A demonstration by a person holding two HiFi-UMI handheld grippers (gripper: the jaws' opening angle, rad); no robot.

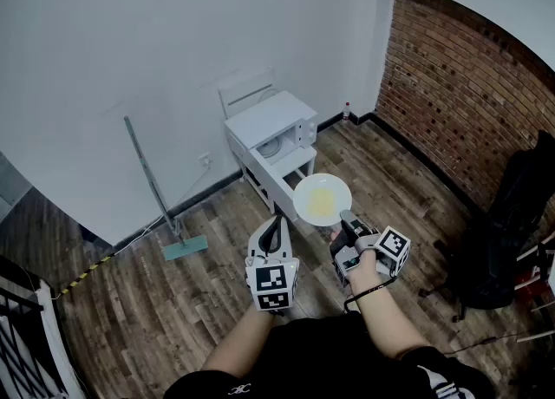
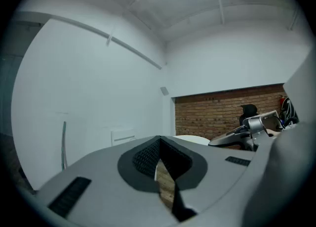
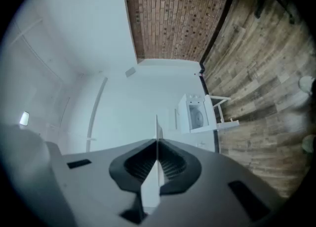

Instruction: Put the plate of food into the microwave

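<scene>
A white plate [image 1: 322,200] with yellow food on it is held out flat above the wooden floor, my right gripper [image 1: 341,221] shut on its near rim. In the right gripper view the plate [image 3: 157,134] shows edge-on, pinched between the jaws. The white microwave [image 1: 276,132] sits on a low white stand against the wall ahead, with its cavity and turntable [image 3: 196,118] showing. My left gripper [image 1: 277,222] hangs just left of the plate, shut and empty. The left gripper view shows the plate's rim [image 2: 193,139] to the right.
A mop [image 1: 154,187] leans on the white wall left of the microwave stand. A brick wall [image 1: 460,94] runs along the right, with a black office chair [image 1: 512,232] in front of it. A small bottle [image 1: 346,112] stands in the corner. A railing [image 1: 26,336] is at the lower left.
</scene>
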